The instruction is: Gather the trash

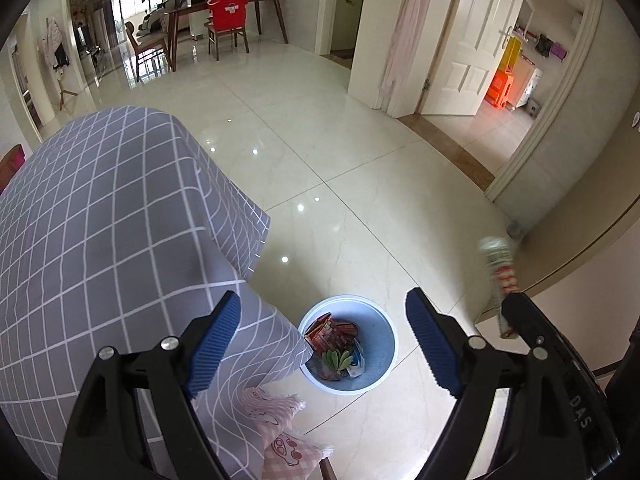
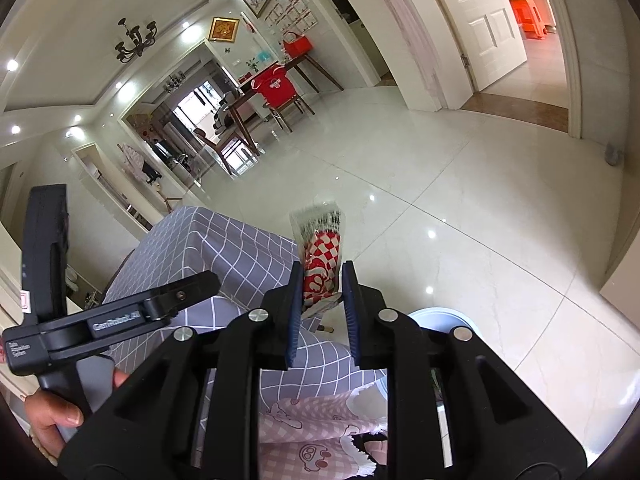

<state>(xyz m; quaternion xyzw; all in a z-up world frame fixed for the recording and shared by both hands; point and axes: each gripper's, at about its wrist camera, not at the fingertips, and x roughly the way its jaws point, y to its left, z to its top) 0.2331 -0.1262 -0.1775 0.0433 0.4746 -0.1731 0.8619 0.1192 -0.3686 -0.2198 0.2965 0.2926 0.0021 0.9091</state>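
Note:
My right gripper (image 2: 322, 280) is shut on a red-and-white checkered snack wrapper (image 2: 320, 256), held upright above the table's corner. The same wrapper (image 1: 500, 272) shows at the right in the left wrist view, blurred, in the right gripper (image 1: 516, 312). My left gripper (image 1: 324, 320) is open and empty, high above a pale blue trash bin (image 1: 376, 344) on the floor. The bin holds red packets and a green item. Only the bin's rim (image 2: 440, 314) shows in the right wrist view. The left gripper's body (image 2: 120, 316) appears at the left there, with the hand holding it.
A table with a grey checked cloth (image 1: 100, 220) stands left of the bin. A pink patterned cloth (image 1: 280, 440) hangs below it. Glossy tiled floor (image 1: 340, 140) stretches ahead to a dining table with chairs (image 1: 224, 20). An open white door (image 1: 460, 60) is at the right.

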